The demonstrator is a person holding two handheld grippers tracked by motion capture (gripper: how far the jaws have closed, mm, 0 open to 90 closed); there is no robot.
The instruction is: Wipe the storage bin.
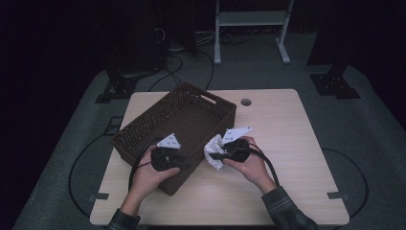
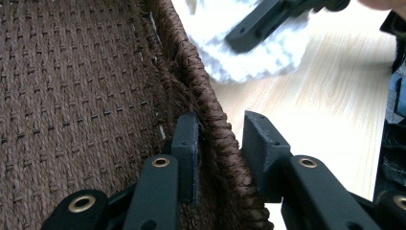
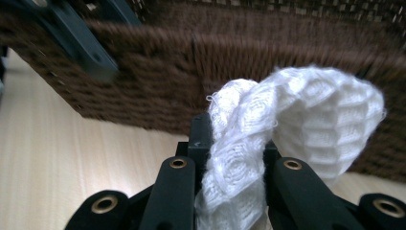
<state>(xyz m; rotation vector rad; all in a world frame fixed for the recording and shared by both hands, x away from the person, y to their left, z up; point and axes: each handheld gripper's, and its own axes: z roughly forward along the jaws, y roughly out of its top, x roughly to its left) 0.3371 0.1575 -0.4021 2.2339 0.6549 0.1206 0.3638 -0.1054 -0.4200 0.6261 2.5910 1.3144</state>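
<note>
A brown woven basket (image 1: 143, 122) stands on the left half of the light wood table (image 1: 292, 143). My left gripper (image 1: 184, 160) straddles the basket's near right rim (image 2: 218, 143), one pad inside the wall and one outside, shut on it. My right gripper (image 1: 218, 154) sits just right of the basket, shut on a crumpled white knitted cloth (image 1: 210, 146). In the right gripper view the cloth (image 3: 311, 120) bulges up between the jaws (image 3: 234, 143), in front of the basket's outer wall (image 3: 153, 81). The cloth (image 2: 268, 57) hangs just above the tabletop, beside the rim.
The basket's inside (image 2: 86, 96) holds nothing that I can see. A round cable hole (image 1: 246, 102) lies at the table's far edge. A white metal stand (image 1: 251, 28) and cables sit on the floor behind. Bare tabletop stretches to the right.
</note>
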